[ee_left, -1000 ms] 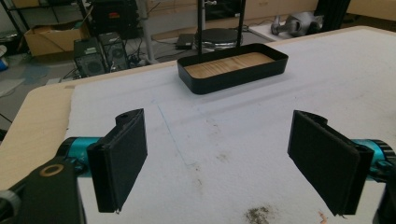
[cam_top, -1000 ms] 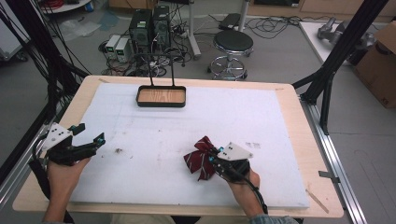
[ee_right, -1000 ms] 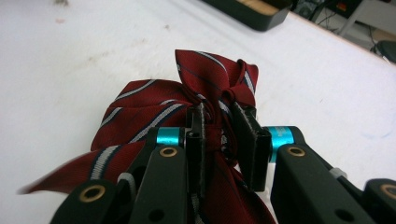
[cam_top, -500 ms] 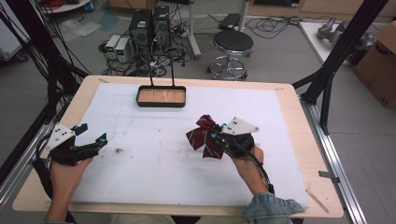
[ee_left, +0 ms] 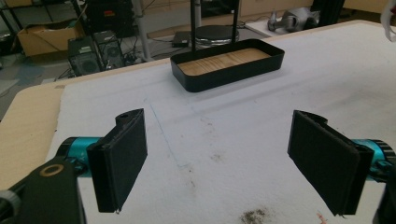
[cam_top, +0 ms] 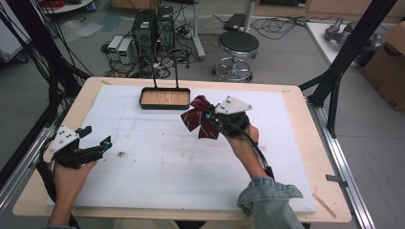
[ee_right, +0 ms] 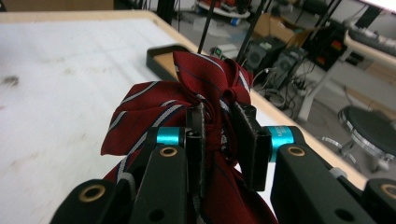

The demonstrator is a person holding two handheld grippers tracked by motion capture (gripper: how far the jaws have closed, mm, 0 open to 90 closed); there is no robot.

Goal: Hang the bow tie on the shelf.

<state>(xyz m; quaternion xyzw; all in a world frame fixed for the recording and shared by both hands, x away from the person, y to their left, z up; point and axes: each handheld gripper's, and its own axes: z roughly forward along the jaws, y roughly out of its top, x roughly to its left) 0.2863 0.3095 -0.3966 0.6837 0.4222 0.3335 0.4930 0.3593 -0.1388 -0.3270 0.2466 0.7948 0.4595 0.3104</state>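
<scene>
In the high view the right gripper (cam_top: 212, 119), a black two-jaw tool with a grey three-cornered plate on top, sits just right of the frame's centre, held in a hand whose blue denim sleeve (cam_top: 270, 202) comes up from the lower right. Its jaws are clamped tight on a dark red bow tie with thin pale stripes (cam_top: 198, 119), which is carried above the white foam-covered tabletop (cam_top: 191, 167), just below and to the right of the shallow black rectangular tray with a wooden floor (cam_top: 165, 98) at the upper centre of the frame. In the right gripper view the bow tie (ee_right: 187, 102) bunches in the middle of the picture, its knot pinched between the two black pads (ee_right: 247, 144) of the right gripper (ee_right: 219, 140), with its loops spreading up and to the left and more red cloth hanging below the jaws; a corner of the tray (ee_right: 161, 58) shows behind it in the upper middle. The left gripper (cam_top: 95, 138) rests at the lower left of the high view, near the table's left edge and well apart from the bow tie. In the left gripper view the left gripper (ee_left: 224, 163) has its jaws spread wide with nothing between them, only stained white foam (ee_left: 233, 140); the tray (ee_left: 229, 65) lies in the upper middle, with two thin dark uprights rising behind it.
</scene>
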